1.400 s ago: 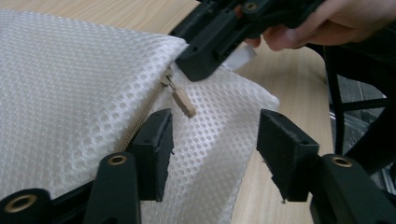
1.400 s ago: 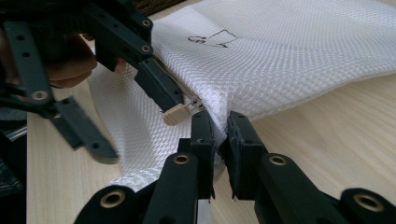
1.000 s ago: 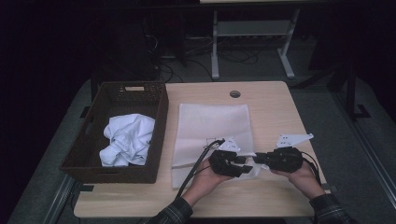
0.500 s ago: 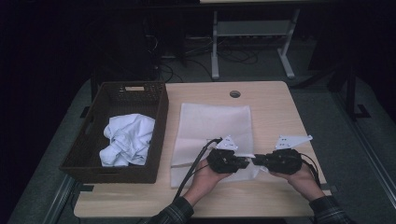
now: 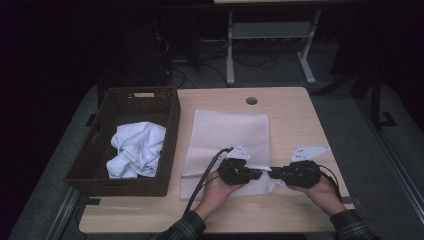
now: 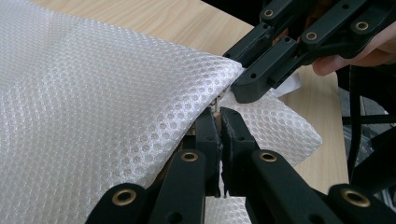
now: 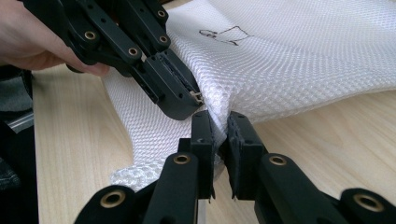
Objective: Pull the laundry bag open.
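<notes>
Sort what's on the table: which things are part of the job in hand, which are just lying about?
In use:
- mesh bag
- left tongs, shut on its near edge
- right tongs, shut on the same edge

Lying about:
- wicker basket
- white cloth inside it

From above, my tabletop [image 5: 290, 120] sits in a dim pool of light while the room behind falls almost black, and the picture is grainy and soft. My two gripper views are far brighter and evenly lit: the white mesh bag [image 6: 107, 107] is crisp, with mild glare, and my nearest black parts blur at the bottom edge.
</notes>
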Tool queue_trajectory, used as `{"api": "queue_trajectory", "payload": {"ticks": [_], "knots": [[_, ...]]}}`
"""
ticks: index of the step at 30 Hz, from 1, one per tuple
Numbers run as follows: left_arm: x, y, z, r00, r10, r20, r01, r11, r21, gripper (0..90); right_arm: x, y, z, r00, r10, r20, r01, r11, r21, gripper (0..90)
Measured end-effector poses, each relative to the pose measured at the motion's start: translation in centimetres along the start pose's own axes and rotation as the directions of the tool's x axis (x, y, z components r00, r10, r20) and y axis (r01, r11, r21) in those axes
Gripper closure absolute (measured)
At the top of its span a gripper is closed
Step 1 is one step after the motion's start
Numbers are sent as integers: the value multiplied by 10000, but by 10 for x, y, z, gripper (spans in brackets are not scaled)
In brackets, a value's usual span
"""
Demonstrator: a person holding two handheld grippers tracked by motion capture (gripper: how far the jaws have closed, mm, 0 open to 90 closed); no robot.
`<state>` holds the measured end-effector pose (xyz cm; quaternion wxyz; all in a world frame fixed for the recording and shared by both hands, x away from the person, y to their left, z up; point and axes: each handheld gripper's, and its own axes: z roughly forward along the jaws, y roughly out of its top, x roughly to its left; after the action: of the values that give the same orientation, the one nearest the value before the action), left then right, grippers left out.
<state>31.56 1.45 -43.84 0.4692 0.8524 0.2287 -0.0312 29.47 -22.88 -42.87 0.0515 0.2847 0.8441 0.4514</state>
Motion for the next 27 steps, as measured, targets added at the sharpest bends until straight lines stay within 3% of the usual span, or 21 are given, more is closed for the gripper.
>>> {"api": "queue_trajectory", "payload": {"ticks": [12, 27], "knots": [[-3, 1, -3, 9998, 205, -82, -202, 9994, 285, 872, 1, 0, -1, 10000, -84, -37, 85, 9998, 152, 827], [-2, 2, -3, 9998, 186, -10, -185, 9975, 675, 875, 2, -2, -2, 9999, 76, -142, -73, 9998, 194, 838]]}}
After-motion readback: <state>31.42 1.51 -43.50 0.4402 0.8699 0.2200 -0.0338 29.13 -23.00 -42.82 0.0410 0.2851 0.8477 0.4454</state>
